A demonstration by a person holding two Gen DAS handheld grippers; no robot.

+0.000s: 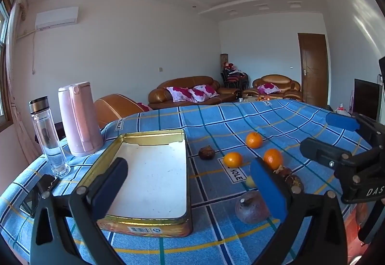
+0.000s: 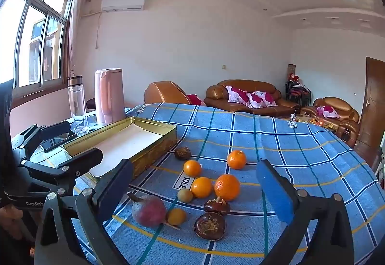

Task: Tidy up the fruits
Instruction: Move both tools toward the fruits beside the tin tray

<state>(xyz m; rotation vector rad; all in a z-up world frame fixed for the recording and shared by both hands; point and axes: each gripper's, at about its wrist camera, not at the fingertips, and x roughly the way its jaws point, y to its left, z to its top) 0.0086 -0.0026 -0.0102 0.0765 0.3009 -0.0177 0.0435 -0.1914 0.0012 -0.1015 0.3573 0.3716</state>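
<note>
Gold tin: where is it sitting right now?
The gold tin lies open and empty on the blue checked tablecloth, left of the scattered fruit in the right wrist view, just in front of the pink kettle.

I see my right gripper [image 2: 195,192] wide open over the blue checked cloth [image 2: 300,151], empty. Oranges [image 2: 227,187], dark fruits [image 2: 209,226] scattered ahead. Gold tin tray [image 2: 154,144] left, empty.

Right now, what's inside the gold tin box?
No fruit. The tin shows only a plain white bottom. The left gripper's finger covers its near corner, so that bit cannot be seen. All the fruit lies outside on the tablecloth.
</note>
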